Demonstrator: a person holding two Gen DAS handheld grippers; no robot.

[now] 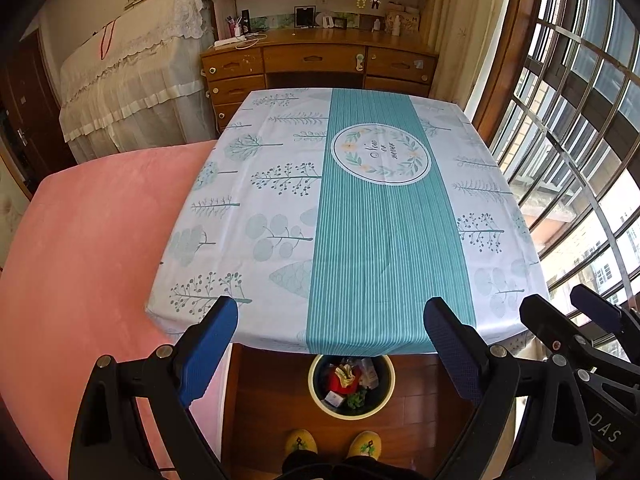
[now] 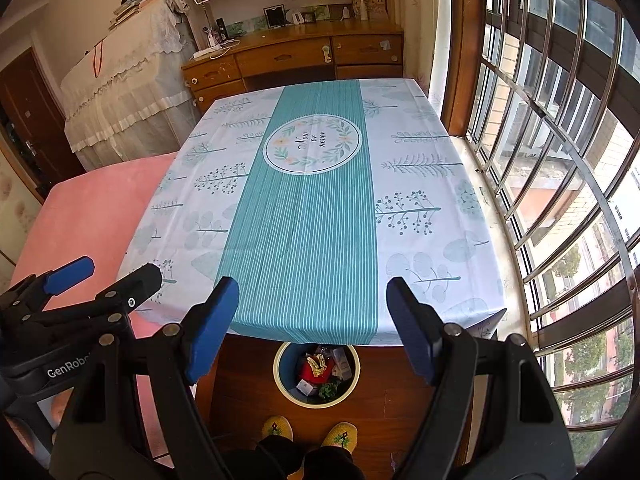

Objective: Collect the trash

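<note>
The left gripper [image 1: 332, 320] and right gripper [image 2: 312, 300] are both wide open and hold nothing. The trash bin [image 1: 320, 394] under the table edge already contains the wrappers, so the tablecloth [image 1: 360, 220] looks cleared, I think.

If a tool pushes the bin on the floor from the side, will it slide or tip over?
The bin looks wide and low, so it would probably slide on the smooth wood floor rather than tip. It seems light: the trash inside looks like wrappers and small boxes. The table edge overhangs it, so pushing inward may be awkward.
</note>
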